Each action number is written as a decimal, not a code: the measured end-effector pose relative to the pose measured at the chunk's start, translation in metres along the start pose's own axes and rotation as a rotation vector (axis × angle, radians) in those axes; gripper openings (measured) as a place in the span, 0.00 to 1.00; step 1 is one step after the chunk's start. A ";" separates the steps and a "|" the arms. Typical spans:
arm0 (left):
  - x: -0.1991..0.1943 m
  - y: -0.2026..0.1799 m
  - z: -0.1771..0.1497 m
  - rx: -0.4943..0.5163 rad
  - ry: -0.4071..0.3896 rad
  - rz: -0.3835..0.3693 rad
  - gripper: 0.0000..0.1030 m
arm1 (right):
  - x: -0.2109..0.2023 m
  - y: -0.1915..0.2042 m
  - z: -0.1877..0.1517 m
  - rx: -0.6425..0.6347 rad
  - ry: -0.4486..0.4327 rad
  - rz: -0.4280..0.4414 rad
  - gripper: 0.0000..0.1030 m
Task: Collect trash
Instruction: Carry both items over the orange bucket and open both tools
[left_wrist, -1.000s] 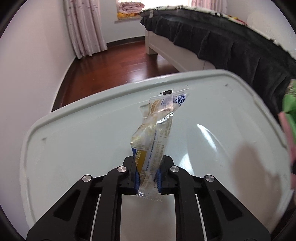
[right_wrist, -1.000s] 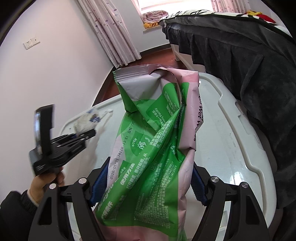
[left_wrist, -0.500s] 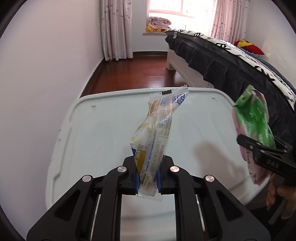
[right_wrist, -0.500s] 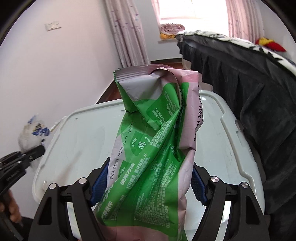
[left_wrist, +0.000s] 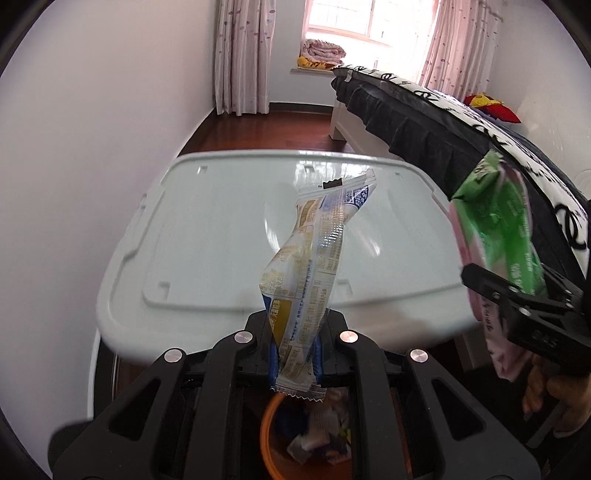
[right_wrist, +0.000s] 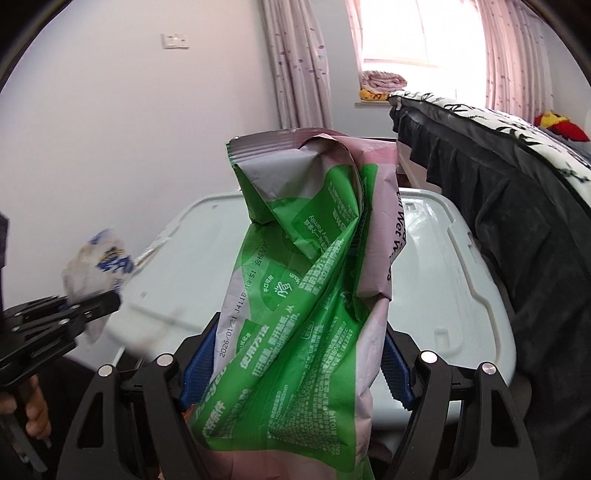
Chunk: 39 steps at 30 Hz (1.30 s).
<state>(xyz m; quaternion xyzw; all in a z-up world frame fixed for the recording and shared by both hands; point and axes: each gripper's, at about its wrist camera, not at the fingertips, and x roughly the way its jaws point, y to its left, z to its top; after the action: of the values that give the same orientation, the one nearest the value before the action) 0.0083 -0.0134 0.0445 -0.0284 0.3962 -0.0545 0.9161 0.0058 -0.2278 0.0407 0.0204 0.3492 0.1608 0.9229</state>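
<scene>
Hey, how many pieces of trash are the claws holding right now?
2: a clear snack wrapper pinched in the left claw, and a green-and-pink wet wipes pack in the right claw. More trash sits in the orange bin below.

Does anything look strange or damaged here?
Nothing stands out. The left gripper holds a clear snack wrapper above the orange bin; the right gripper holds a crumpled green wet-wipes pack.

A pale storage-box lid (left_wrist: 207, 236) is seen in front, beside a bed (left_wrist: 436, 122) draped in a black cover. Patterned pink curtains (left_wrist: 242, 55) are hung at the window (left_wrist: 343, 18), and folded blankets (left_wrist: 321, 50) are laid on its sill.
</scene>
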 end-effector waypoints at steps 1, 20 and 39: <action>-0.004 0.001 -0.007 0.003 0.006 -0.005 0.12 | -0.005 0.003 -0.005 -0.003 0.002 0.003 0.73; -0.020 -0.006 -0.097 -0.002 0.154 -0.059 0.12 | -0.062 0.041 -0.089 -0.065 0.140 0.011 0.73; 0.047 0.002 -0.115 -0.023 0.323 -0.075 0.15 | 0.018 0.046 -0.110 -0.115 0.385 0.044 0.73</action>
<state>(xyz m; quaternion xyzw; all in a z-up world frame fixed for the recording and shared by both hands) -0.0435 -0.0185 -0.0679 -0.0444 0.5374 -0.0880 0.8376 -0.0667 -0.1866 -0.0469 -0.0558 0.5088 0.2015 0.8351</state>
